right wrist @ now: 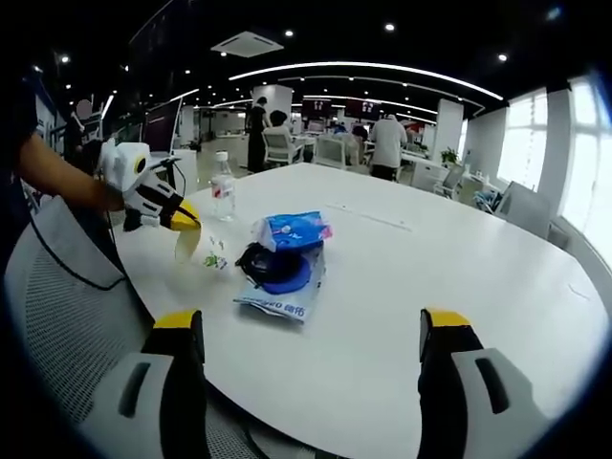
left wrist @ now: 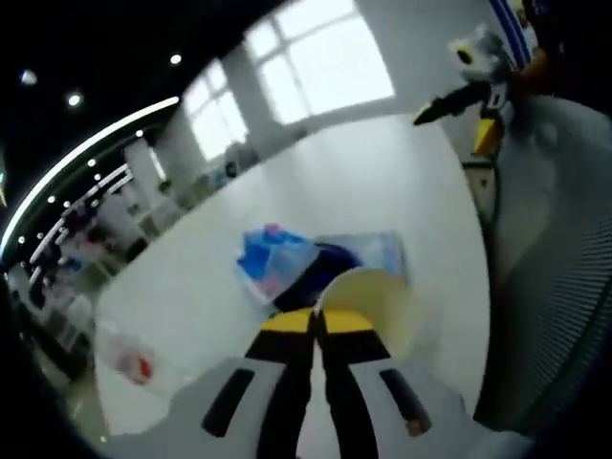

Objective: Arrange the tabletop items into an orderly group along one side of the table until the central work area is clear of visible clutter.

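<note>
Left gripper (right wrist: 182, 218) clamped on paper cup (right wrist: 188, 245) rim, just left of the blue packets (right wrist: 284, 258) mid-table; right gripper (right wrist: 311, 335) wide open, empty, nearer them

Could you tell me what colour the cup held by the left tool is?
Pale cream cup; clearest in the right gripper view.

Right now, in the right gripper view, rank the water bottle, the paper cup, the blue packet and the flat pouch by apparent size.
1. Flat pouch, partly covered, so roughly.
2. Blue packet.
3. Paper cup, held by the left gripper.
4. Water bottle, though it stands farther away, so its rank against the cup is unsure.
</note>
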`<state>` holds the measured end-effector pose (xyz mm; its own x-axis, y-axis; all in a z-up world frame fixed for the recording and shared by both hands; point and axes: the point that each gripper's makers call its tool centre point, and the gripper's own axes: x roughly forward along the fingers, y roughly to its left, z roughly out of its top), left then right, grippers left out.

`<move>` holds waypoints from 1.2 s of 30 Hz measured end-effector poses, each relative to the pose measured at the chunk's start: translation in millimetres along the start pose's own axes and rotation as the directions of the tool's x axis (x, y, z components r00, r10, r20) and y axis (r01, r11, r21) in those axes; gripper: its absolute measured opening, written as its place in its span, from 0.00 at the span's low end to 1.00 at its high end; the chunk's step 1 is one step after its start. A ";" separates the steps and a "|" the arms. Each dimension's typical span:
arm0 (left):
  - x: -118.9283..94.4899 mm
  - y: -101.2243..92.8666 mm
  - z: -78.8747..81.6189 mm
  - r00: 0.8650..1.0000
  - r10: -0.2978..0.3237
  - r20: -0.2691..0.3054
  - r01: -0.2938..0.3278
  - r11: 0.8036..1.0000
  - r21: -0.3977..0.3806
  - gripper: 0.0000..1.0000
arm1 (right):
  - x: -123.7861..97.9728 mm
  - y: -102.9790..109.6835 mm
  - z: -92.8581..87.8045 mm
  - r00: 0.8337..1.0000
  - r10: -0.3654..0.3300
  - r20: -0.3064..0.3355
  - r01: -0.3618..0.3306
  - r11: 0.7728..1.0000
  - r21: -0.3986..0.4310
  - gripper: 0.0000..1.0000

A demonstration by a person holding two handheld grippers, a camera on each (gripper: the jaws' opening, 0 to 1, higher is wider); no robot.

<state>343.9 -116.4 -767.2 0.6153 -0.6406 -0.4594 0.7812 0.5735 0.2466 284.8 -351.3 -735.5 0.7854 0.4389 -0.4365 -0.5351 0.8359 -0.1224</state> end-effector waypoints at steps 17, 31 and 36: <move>-2.7 26.2 -6.3 0.996 0.029 -0.082 -0.044 0.981 -0.187 0.00 | 1.1 2.8 1.1 1.000 0.016 0.009 -0.016 1.000 0.009 0.95; 3.9 55.4 -19.6 0.978 0.023 -0.209 -0.071 0.972 -0.225 0.00 | 0.7 4.0 3.6 0.999 0.023 0.024 -0.024 1.000 0.019 0.97; 9.1 66.6 -25.0 0.969 0.018 -0.248 -0.082 0.965 -0.250 0.00 | 0.5 3.5 3.8 0.999 0.020 0.025 -0.021 1.000 0.019 0.96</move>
<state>398.9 -71.3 -776.3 0.5835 -0.4835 -0.6525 0.6772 0.7332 0.0623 284.5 -346.9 -732.7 0.7819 0.4640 -0.4163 -0.5452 0.8328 -0.0959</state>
